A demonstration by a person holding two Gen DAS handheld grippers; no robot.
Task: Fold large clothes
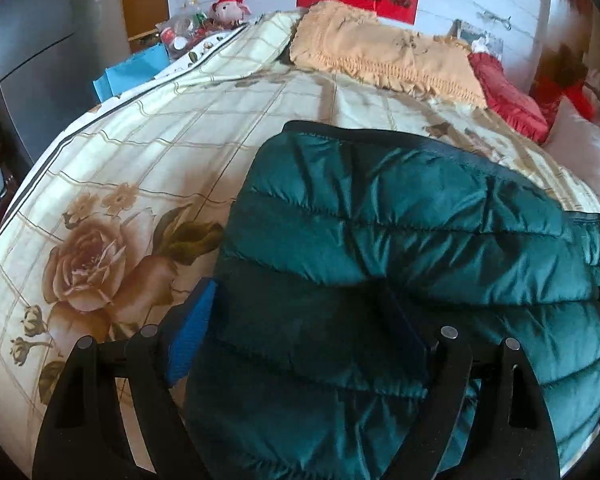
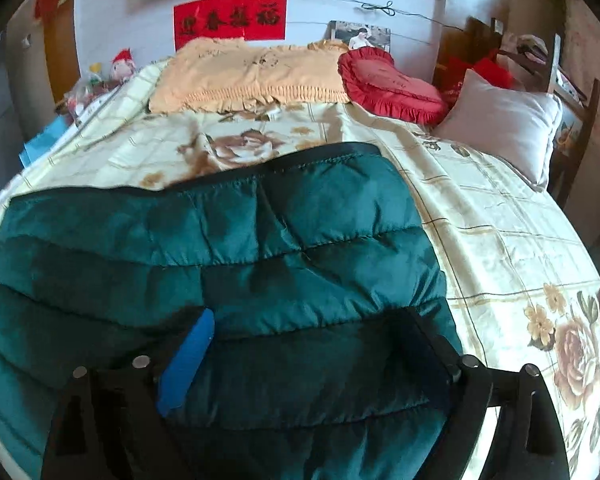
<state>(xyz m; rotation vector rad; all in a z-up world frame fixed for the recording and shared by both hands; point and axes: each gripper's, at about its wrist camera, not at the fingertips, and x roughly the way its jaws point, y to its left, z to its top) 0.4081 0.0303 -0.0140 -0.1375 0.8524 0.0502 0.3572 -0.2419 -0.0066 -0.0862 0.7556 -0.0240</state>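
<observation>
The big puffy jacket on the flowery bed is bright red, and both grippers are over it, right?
Not quite. The jacket is dark green, not red, as the left wrist view shows. The rest holds: it lies on the flowery bed with the left gripper and the right gripper over it.

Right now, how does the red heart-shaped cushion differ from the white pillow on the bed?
The red heart-shaped cushion is heart-shaped with a ruffled edge; the white pillow is rectangular and plain. The cushion lies next to the beige fringed pillow at the head of the bed; the white pillow sits nearer the bed's right edge and looks propped up at a tilt. The white pillow appears larger. Both rest on the floral bedspread, away from the green puffer jacket.
</observation>
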